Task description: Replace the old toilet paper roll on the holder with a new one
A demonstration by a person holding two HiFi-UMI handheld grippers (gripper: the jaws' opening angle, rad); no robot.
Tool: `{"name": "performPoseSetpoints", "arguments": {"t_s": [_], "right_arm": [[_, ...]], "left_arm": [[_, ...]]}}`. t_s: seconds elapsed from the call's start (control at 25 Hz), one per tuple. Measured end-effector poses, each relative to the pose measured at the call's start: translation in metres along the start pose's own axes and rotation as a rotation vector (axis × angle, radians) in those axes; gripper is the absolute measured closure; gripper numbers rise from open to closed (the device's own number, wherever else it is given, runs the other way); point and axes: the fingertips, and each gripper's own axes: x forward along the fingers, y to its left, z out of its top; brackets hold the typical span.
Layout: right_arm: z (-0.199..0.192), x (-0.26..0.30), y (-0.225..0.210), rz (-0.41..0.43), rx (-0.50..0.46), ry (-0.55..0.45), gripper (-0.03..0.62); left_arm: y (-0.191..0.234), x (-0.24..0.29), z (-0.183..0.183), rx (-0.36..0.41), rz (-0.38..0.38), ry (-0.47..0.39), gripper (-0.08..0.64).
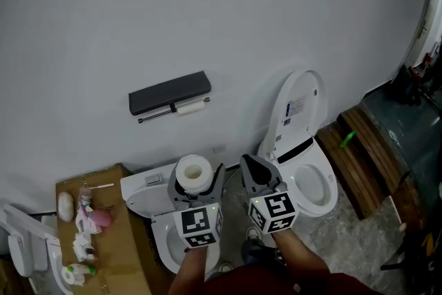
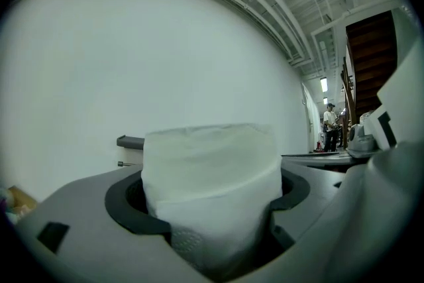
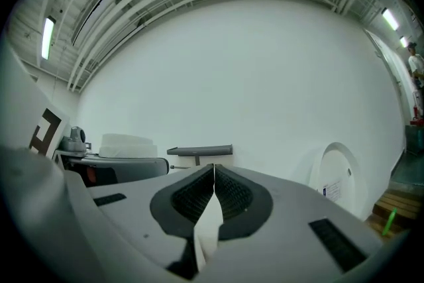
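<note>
White tissue fills my left claw point(image 1: 196, 183). The new roll point(image 2: 209, 175) stands on end between its jaws, which are spread wide and press against its sides. In the head view the roll's hollow core faces up. My right claw point(image 3: 213, 172) is pinched together at the tips. A pale sliver shows low between its pads; I cannot tell whether it is paper or only a gap. Both claws point at the white wall point(image 1: 228, 10).

On that wall hangs the holder point(image 1: 169, 92), a dark flat shelf with a thin rod point(image 1: 153, 117) beneath it. The old roll point(image 1: 190, 107) sits on the rod near its right end, thin and nearly used up. The new roll is well apart from it, lower in the head view.

Below my claws are two toilets. The right toilet point(image 1: 330, 198) has its lid point(image 1: 298, 103) raised against the wall and its bowl open. The left toilet point(image 1: 143, 191) lies partly under my left claw.

At the far left a cardboard box point(image 1: 114, 217) carries small things on top: a white oval object point(image 1: 65, 206), something pink point(image 1: 101, 219) and a small white item with a green part point(image 1: 77, 271). At the right, a wooden pallet point(image 1: 364, 152) bears a green item point(image 1: 347, 139).
</note>
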Motion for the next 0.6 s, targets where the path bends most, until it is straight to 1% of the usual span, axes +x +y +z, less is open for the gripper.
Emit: {"name": "performPoseSetpoints", "arguments": {"t_s": [0.24, 0.44, 0.6], "right_arm": [[0.012, 0.053, -0.042, 0.075, 0.012, 0.004, 0.572], [0.014, 0.085, -0.065, 0.143, 0.028, 0.008, 0.572], [0.012, 0.108, -0.080, 0.188, 0.038, 0.021, 0.574]], "left_arm": [[-0.002, 0.060, 0.007, 0.009, 0.080, 0.007, 0.115], [-0.003, 0.092, 0.009, 0.022, 0.143, 0.009, 0.115], [-0.001, 0.114, 0.005, 0.025, 0.190, 0.025, 0.114]]}}
